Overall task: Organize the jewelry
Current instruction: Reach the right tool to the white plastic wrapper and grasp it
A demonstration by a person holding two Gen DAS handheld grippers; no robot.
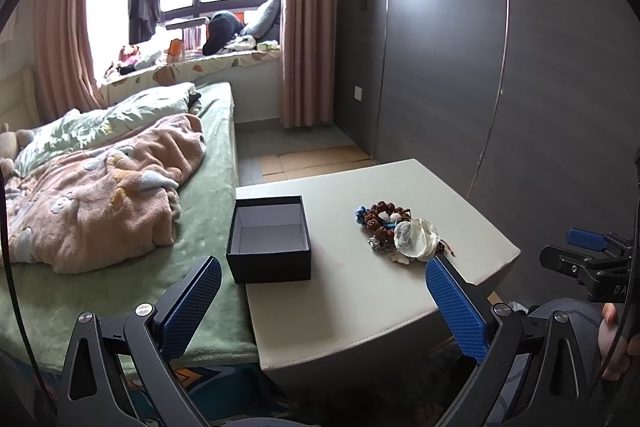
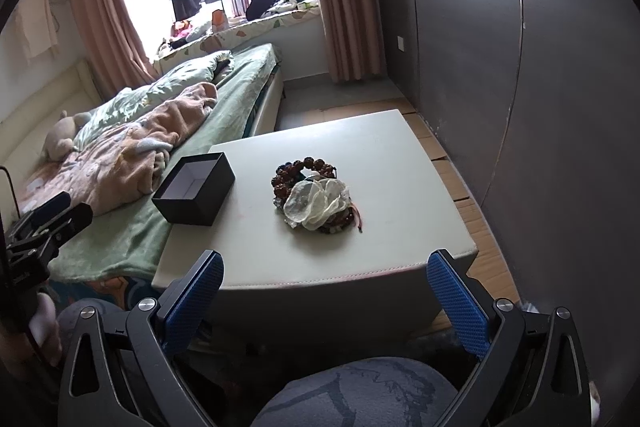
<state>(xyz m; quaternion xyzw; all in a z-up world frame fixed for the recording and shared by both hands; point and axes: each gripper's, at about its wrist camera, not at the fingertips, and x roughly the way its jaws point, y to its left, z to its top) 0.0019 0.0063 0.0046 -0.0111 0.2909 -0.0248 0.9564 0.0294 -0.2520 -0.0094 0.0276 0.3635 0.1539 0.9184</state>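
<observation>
A heap of jewelry (image 1: 394, 233) (image 2: 316, 197) lies on the pale stool top (image 1: 360, 291) (image 2: 384, 163): brown bead bracelets, a blue cord and a translucent white shell-like flower piece. An open black box (image 1: 270, 245) (image 2: 194, 189) with a light lining stands empty at the stool's left edge, beside the bed. My left gripper (image 1: 324, 267) hovers open in front of the stool, its right finger just below the heap. Open too, my right gripper (image 2: 326, 263) is held back from the stool's near edge, above a knee. Each gripper shows at the edge of the other's view.
A bed (image 1: 120, 187) with a green sheet and a pink blanket adjoins the stool on the left. Dark wardrobe panels (image 1: 480, 67) stand to the right. Cardboard (image 2: 460, 171) covers the floor by the wardrobe. A person's knee (image 2: 360, 391) is in front of the stool.
</observation>
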